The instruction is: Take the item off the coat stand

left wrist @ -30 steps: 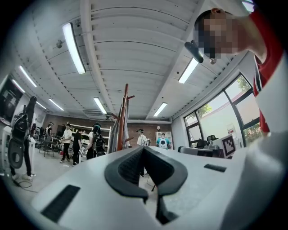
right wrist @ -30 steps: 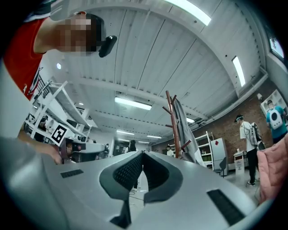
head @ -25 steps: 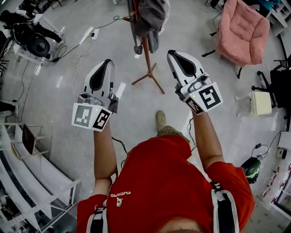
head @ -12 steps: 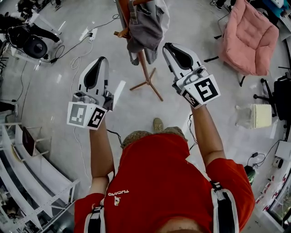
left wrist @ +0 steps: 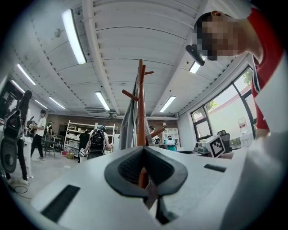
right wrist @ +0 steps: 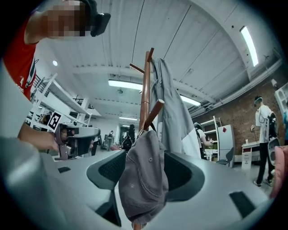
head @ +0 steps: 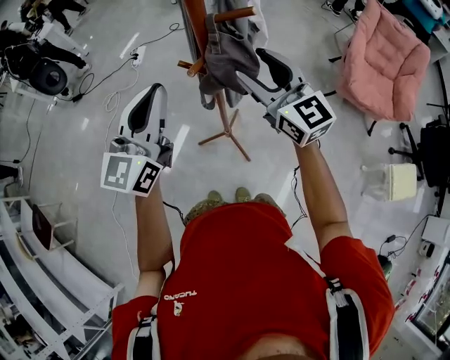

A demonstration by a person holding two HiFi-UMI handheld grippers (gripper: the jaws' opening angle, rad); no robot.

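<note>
Grey cap [right wrist: 143, 179]: hangs from a stand [right wrist: 145, 85] peg [right wrist: 154, 113], inside the right jaws.
Right gripper [right wrist: 145, 167]: jaws just opened wide, straddling cap, no pinch; looks lined up to grab.
Left gripper [left wrist: 144, 152]: jaws together, empty, off beside stand.

Open floor [head: 77, 151] left; pink chair [head: 385, 56] right; coat stand pole [head: 224, 118], peg [head: 235, 13] crowd cap [right wrist: 143, 179].

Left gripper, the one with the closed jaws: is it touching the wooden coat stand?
Apart. The head view shows a strip of bare floor between the left gripper and the pole of the coat stand.
</note>
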